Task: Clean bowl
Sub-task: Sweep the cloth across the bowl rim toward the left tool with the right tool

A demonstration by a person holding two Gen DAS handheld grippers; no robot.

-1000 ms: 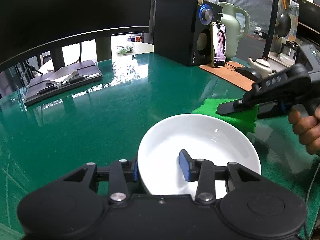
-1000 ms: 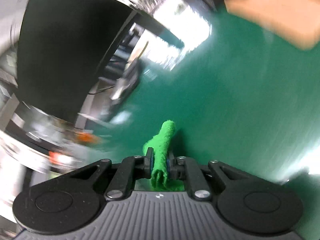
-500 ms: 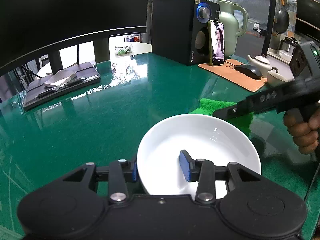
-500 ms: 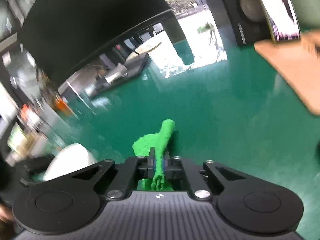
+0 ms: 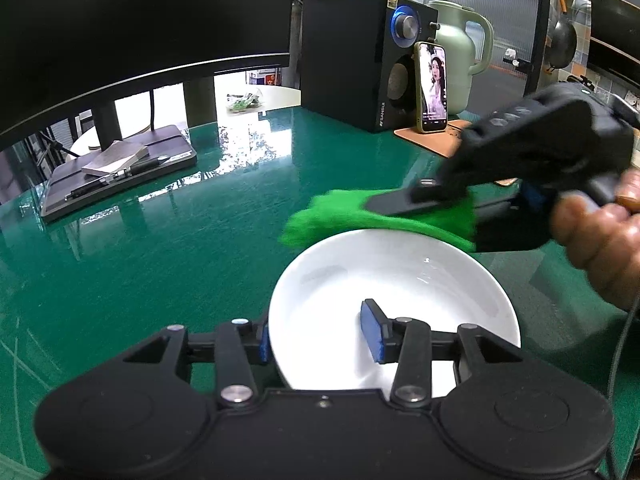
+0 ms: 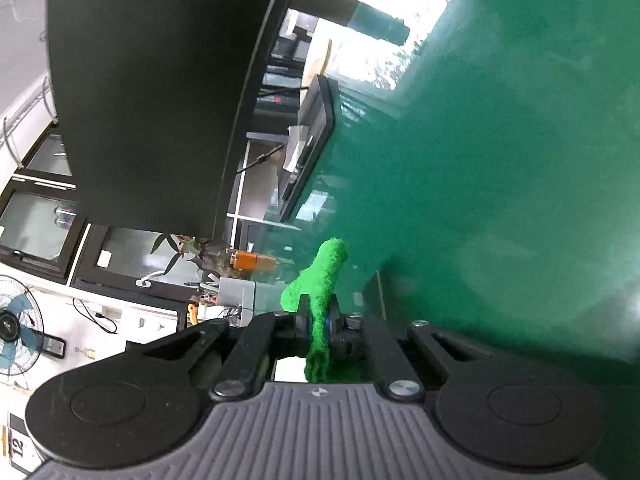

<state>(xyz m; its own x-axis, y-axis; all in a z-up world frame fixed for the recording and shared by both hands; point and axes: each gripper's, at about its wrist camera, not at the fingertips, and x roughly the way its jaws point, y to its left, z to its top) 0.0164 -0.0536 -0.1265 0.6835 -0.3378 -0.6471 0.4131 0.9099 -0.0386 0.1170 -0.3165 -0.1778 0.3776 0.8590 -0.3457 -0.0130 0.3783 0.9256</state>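
Observation:
A white bowl (image 5: 394, 292) sits on the green table (image 5: 180, 240) right in front of my left gripper (image 5: 316, 340). The left jaws straddle the bowl's near rim, one blue pad inside the bowl and one outside, holding it. My right gripper (image 5: 404, 200) comes in from the right, shut on a green cloth (image 5: 360, 216) that hangs just beyond the bowl's far rim. In the right wrist view the cloth (image 6: 324, 280) is pinched between the right gripper's (image 6: 320, 324) pads, and the view is rolled sideways.
A dark tray with a notebook and pen (image 5: 120, 168) lies at the back left. A black speaker (image 5: 360, 60), a phone (image 5: 432, 88), a pale green kettle (image 5: 460, 52) and a brown mat (image 5: 432, 140) stand at the back right. A large monitor (image 5: 140, 20) looms behind.
My right gripper has carried the green cloth off the table and leftward, so it now hangs over the bowl's far rim. The left gripper and bowl have stayed in place.

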